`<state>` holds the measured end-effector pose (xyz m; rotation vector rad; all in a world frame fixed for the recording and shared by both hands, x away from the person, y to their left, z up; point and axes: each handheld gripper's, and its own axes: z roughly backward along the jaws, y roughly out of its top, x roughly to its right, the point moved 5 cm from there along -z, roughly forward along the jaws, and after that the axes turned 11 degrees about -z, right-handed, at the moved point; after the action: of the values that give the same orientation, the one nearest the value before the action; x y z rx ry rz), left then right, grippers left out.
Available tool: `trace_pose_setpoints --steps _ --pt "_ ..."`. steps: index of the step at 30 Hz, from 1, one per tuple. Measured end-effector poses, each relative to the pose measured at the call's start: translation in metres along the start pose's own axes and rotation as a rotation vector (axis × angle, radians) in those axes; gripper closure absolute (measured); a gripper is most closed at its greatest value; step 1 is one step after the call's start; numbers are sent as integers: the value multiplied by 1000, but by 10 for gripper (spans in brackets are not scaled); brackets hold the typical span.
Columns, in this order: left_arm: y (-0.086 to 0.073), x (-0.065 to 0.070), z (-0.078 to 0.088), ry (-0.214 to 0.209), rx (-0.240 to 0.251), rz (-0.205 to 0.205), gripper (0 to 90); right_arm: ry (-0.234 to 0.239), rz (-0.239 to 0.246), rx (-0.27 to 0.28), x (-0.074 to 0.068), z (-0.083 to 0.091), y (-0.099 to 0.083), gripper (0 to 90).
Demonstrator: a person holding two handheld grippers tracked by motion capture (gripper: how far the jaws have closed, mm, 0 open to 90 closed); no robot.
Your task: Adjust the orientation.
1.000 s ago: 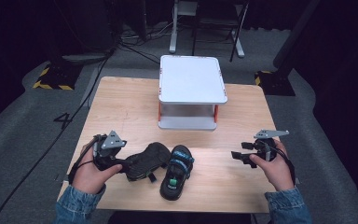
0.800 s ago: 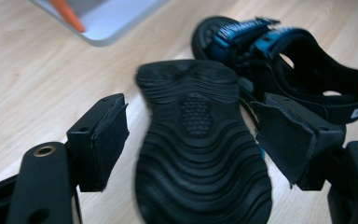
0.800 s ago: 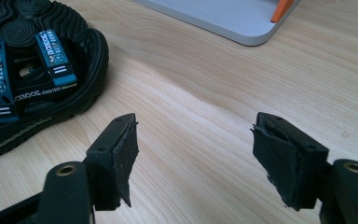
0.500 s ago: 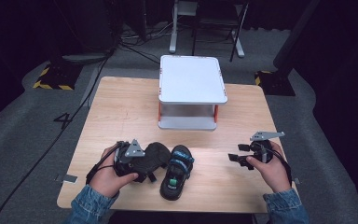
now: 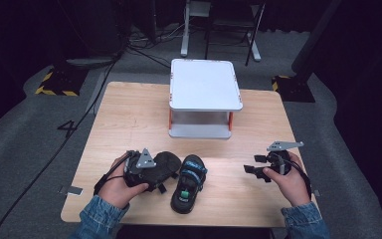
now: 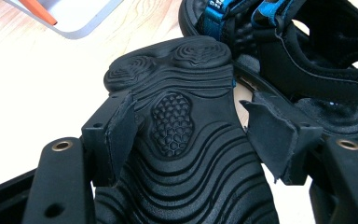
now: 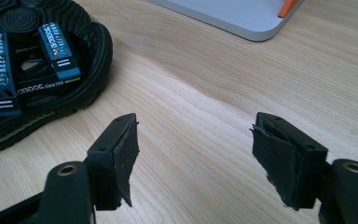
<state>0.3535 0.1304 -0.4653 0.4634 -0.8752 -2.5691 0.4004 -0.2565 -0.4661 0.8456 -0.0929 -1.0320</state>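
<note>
The left gripper (image 6: 186, 135) stands with its jaws spread wide to either side of the upturned sandal (image 6: 186, 140), whose ribbed sole faces up between the pads; the left pad looks to be at the sole's edge while the right pad is still clear of it. The likely step is a grasp across the narrow waist of that sole, so closing squarely there, rather than near the rounded toe end, should keep the sandal from twisting. The upright sandal (image 5: 189, 183) with blue straps lies just beside it, so the right jaw should avoid catching it. The right gripper (image 7: 193, 156) hovers wide and empty over the table (image 5: 129, 114), well apart, near the white stand (image 5: 204, 84).
</note>
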Motion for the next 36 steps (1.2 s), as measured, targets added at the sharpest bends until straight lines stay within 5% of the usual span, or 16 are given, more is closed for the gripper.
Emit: trace_pose_setpoints --steps 12,22,29,36 --pt "-8 -15 5 -26 43 113 421 4 -6 -10 0 -2 -3 320" --pt "-13 -28 12 66 39 137 608 3 -6 -23 1 -6 -7 320" --pt "-18 -34 12 72 72 178 639 5 -6 -35 0 -9 -8 320" --pt "-37 -53 16 229 14 173 692 11 9 -48 -4 -13 -9 319"
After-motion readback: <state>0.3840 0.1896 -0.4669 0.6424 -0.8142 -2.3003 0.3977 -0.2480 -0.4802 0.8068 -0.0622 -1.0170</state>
